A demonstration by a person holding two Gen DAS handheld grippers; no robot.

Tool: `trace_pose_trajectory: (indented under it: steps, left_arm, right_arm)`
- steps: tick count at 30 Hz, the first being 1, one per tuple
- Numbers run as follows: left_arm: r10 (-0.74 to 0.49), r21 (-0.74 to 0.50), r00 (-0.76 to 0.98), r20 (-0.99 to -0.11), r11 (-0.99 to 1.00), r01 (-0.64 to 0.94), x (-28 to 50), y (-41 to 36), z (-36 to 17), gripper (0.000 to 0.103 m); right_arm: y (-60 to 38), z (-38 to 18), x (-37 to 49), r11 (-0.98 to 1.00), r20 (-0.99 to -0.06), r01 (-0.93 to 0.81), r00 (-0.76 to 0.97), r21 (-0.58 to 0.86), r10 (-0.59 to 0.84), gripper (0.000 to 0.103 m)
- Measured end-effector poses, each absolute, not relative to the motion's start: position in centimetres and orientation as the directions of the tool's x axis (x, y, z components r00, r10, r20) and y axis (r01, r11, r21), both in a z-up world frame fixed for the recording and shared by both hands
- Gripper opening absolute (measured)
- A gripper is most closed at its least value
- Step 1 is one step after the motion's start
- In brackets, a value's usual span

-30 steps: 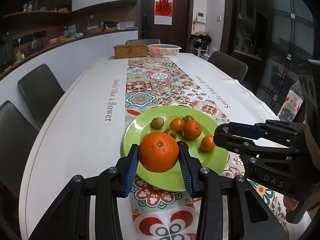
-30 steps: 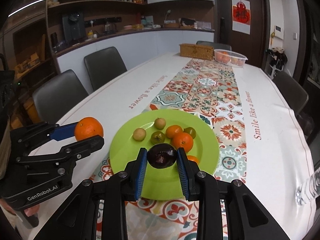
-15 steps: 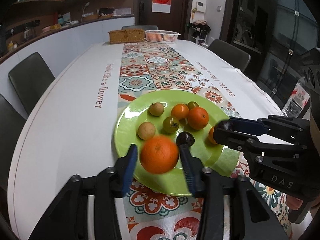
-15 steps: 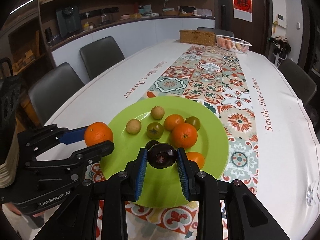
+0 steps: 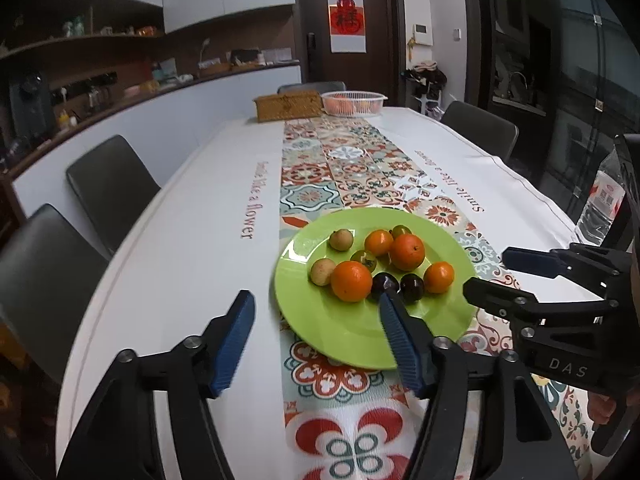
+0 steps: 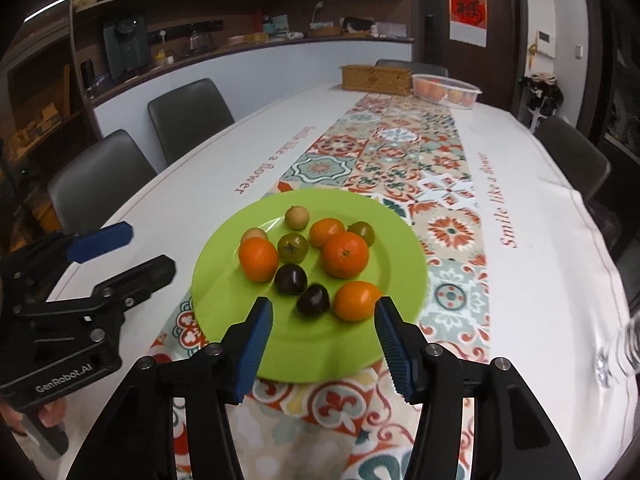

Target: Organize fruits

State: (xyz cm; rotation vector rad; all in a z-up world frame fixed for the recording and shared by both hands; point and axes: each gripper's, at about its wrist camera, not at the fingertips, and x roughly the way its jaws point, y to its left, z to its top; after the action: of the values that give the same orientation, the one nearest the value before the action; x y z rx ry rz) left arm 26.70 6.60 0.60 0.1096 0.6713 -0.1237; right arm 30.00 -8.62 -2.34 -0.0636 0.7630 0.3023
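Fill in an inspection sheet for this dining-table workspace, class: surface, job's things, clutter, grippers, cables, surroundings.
Surface: long white tablecloth with a patterned tile runner down its middle.
Job's things: round lime-green plate on the runner, holding four orange citrus fruits, two dark purple plums, two green tomatoes and two pale tan fruits.
Clutter: woven wicker box and white mesh basket at the far end; clear plastic bottle at the table's right edge.
Grippers: left gripper and right gripper have both just been opening; nothing between either one's jaws.
Cables: nothing seen.
Surroundings: dark chairs, kitchen counter, dark door with red poster.
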Motion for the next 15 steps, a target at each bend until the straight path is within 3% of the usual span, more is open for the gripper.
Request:
trace_pose_trajectory:
  steps: [4,7,15]
  left_arm:
    - [-0.049,0.076,0.801,-0.597,0.990,0.117,24.6,6.3,1.8,0.084]
    - [-0.015,0.090,0.822,-0.569,0.993,0.081,22.9,6.2,2.6,0.090]
    - [-0.001,0.093,0.851,-0.526,0.994,0.058,18.5,5.4,4.2,0.098]
  right_arm:
    - [-9.5,-1.2,28.0,0.962,-0.664,-0.270,0.712,0.045,0.231,0.066]
    - [-10.0,-0.4,26.3,0.967,-0.643,-0.254,0.736,0.025,0.210,0.068]
    - [-11.8,1.7,21.7,0.975,-0.588,-0.222,0.788,0.008,0.184,0.082]
